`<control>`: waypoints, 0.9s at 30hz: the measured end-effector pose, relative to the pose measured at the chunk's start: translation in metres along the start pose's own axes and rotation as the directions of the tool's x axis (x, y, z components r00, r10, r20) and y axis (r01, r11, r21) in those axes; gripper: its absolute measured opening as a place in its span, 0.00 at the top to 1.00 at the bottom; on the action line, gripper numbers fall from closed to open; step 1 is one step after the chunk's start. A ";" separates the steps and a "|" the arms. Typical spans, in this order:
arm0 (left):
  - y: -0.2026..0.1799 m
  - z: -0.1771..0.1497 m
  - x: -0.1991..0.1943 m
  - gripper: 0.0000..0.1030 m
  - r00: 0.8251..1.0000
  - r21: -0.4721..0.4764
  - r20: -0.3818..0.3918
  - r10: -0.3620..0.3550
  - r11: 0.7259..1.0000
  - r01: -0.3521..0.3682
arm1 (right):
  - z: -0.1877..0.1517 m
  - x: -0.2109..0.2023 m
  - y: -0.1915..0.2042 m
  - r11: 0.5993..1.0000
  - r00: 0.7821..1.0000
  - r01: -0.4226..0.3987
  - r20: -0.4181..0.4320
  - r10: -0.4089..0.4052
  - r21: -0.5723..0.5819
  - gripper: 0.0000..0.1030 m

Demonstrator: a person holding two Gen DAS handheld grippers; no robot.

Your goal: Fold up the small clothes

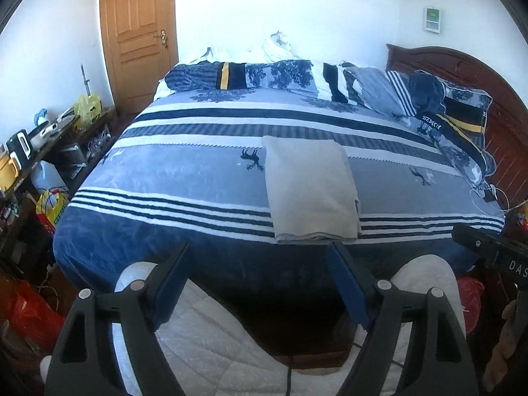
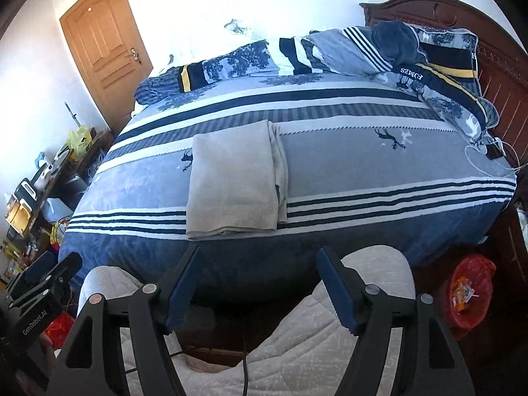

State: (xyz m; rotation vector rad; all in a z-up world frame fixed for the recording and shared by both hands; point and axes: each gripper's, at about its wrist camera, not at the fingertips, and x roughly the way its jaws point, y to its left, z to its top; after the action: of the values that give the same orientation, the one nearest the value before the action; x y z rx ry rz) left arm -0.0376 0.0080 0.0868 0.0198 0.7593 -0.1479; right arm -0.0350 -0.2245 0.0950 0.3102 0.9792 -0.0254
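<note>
A beige knitted garment (image 1: 310, 188) lies folded into a long rectangle on the blue striped bed cover (image 1: 184, 178), its near edge close to the bed's front edge. In the right wrist view the same garment (image 2: 234, 184) shows a second folded layer along its right side. My left gripper (image 1: 257, 257) hangs open above the bed's front edge, short of the garment, with nothing between its blue pads. My right gripper (image 2: 259, 260) is open too, just before the garment's near edge, and holds nothing. Each gripper shows at the edge of the other's view.
Pillows (image 1: 458, 112) and a rumpled duvet (image 1: 250, 76) lie along the far side, by a dark wooden headboard (image 2: 495, 52). A cluttered shelf (image 1: 36, 145) stands left, a wooden door (image 1: 138, 33) behind it. A red bag (image 2: 468, 290) sits on the floor right. My quilted white legs (image 1: 204, 346) are below.
</note>
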 end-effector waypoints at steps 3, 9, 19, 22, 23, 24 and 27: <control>-0.009 0.003 -0.013 0.17 1.000 0.016 0.018 -0.012 1.000 0.011 | 0.003 -0.012 0.004 1.000 1.000 0.009 0.014 -0.009 -0.006 0.23; -0.026 0.008 -0.035 0.13 0.997 0.043 0.077 -0.028 0.999 0.024 | 0.003 -0.037 0.020 0.998 0.996 0.047 0.075 -0.043 -0.046 0.19; -0.031 0.011 -0.042 0.11 0.995 0.031 0.098 -0.014 0.999 0.011 | 0.005 -0.042 0.024 0.996 0.992 0.068 0.106 -0.061 -0.055 0.19; -0.033 0.009 -0.042 0.11 0.996 0.034 0.093 -0.013 0.999 0.010 | 0.006 -0.041 0.022 0.996 0.992 0.072 0.106 -0.066 -0.057 0.19; -0.034 0.008 -0.042 0.11 0.995 0.036 0.094 -0.012 0.999 0.009 | 0.006 -0.041 0.022 0.996 0.992 0.071 0.105 -0.064 -0.058 0.19; -0.035 0.008 -0.042 0.11 0.995 0.038 0.094 -0.010 0.999 0.007 | 0.007 -0.041 0.022 0.996 0.992 0.072 0.105 -0.066 -0.061 0.19; -0.037 0.008 -0.042 0.11 0.996 0.044 0.093 -0.007 0.999 0.003 | 0.006 -0.041 0.024 0.995 0.992 0.077 0.106 -0.069 -0.067 0.19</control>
State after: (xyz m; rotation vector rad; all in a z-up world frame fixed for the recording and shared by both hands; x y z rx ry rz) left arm -0.0676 -0.0241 0.1224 0.0520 0.6632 -0.1692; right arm -0.0499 -0.2083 0.1377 0.2060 0.8865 -0.0728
